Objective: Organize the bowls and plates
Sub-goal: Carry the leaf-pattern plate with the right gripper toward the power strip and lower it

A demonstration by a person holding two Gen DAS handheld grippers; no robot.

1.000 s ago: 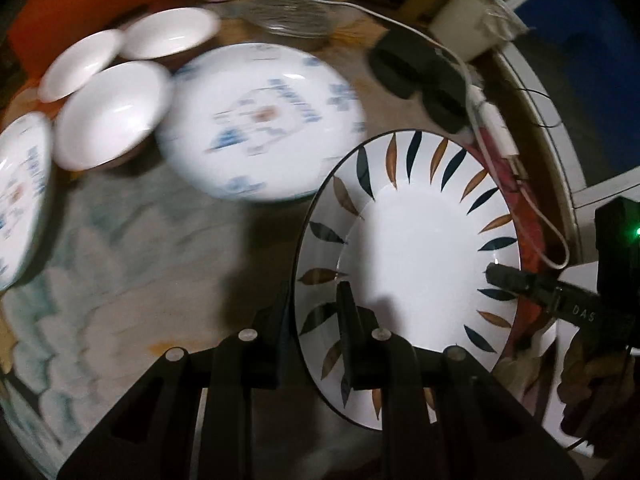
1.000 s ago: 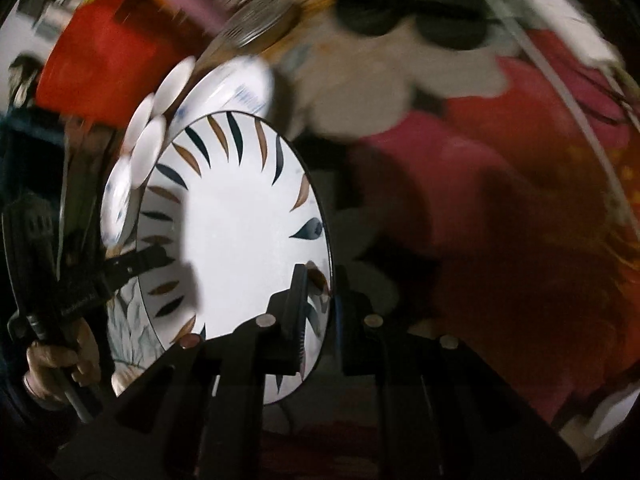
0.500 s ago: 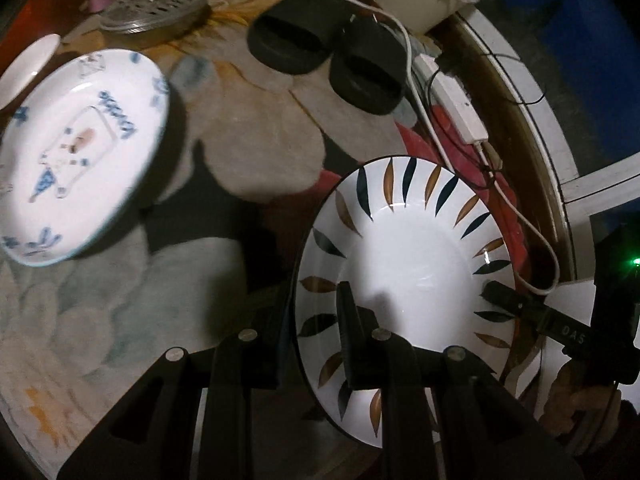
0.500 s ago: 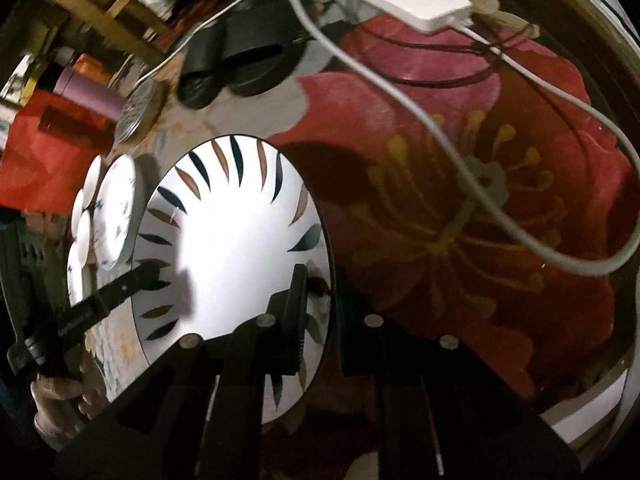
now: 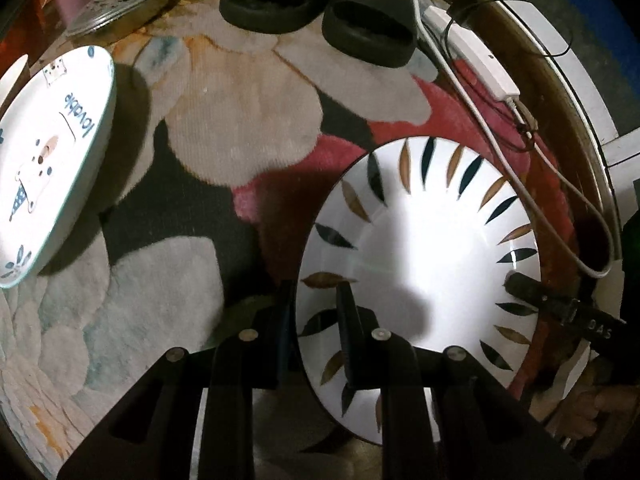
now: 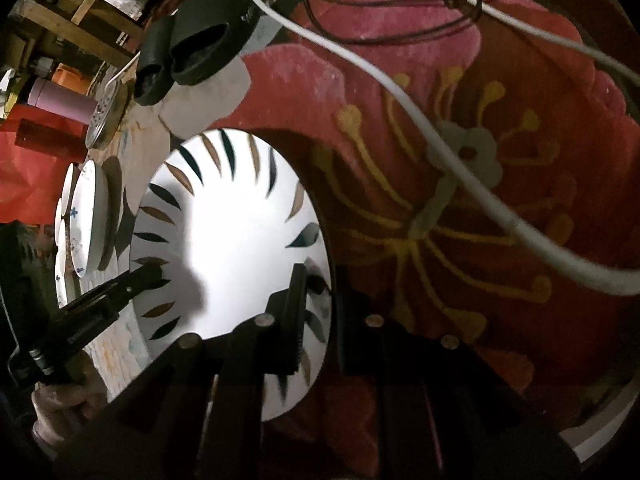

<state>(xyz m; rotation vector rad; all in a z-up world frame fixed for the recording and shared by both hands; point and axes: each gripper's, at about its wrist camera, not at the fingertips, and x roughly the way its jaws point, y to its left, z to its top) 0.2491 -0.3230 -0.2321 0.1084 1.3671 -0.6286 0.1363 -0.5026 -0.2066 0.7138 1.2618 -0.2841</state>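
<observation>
Both grippers, left (image 5: pixel 314 312) and right (image 6: pixel 320 300), pinch opposite rims of the leaf-patterned plate (image 5: pixel 424 264), frame centre; "lovable" (blue script) marks the cartoon plate (image 5: pixel 48 152), left edge

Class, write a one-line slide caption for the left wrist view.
Both claws, left and right, grip the leaf-patterned plate by opposite rims above a flowered rug.

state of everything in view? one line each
leaf plate: tilted, off the rug, gripped at opposite rims
left gripper: shut on leaf plate
right gripper: shut on leaf plate
cartoon plate: resting on rug, face up
slippers: paired on rug
cable: lying across rug
</observation>
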